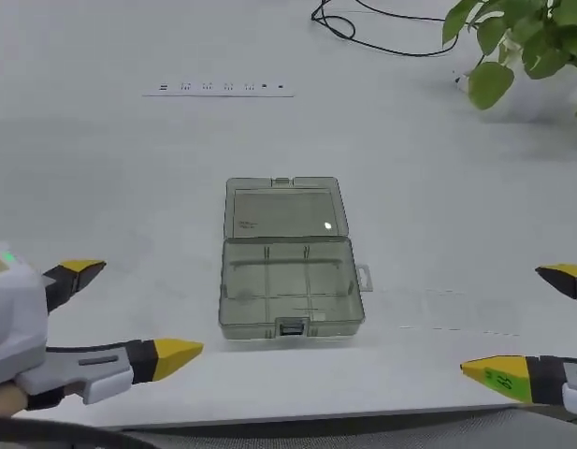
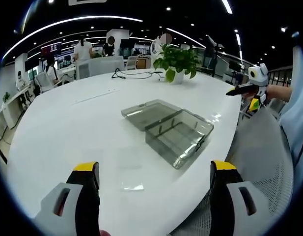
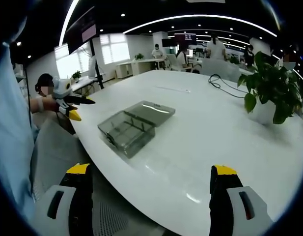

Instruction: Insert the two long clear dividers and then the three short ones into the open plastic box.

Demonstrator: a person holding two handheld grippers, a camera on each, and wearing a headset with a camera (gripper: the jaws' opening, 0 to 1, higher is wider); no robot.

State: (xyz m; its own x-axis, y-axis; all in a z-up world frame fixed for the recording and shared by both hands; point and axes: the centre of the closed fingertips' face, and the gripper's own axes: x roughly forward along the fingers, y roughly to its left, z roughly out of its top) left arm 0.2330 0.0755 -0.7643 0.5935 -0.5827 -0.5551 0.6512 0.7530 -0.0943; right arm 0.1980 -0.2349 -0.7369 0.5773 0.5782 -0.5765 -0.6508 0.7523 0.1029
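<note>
Head view: the open plastic box [image 1: 286,297] sits in the middle of the white surface [image 1: 129,178]. Its hinge line runs left to right. The lid [image 1: 286,208] is laid back flat on the far side, and the front latch [image 1: 290,326] faces the person. The base is wider than it is deep. It is smoky, see-through grey, and thin lines cross the base like a grid; whether these are dividers or ribs, I cannot tell. A faint clear flat shape [image 1: 456,316] lies on the surface just right of the box. The left gripper [image 1: 129,311] is at the lower left and the right gripper [image 1: 522,321] at the lower right. Each is well apart from the box, with its yellow-tipped fingers spread wide. Bare surface surrounds the box, and the near edge runs just below it. A white strip [image 1: 218,88], a black cable [image 1: 382,33] and a plant [image 1: 522,47] stand far back.

Left gripper view: the fingers [image 2: 85,172] stand wide apart, above the rounded edge of the surface. The box lies ahead, turned cornerwise, with its lid on the far left.

Right gripper view: the fingers [image 3: 222,173] are parted with nothing between them. The box lies ahead to the left, near the surface's edge.
</note>
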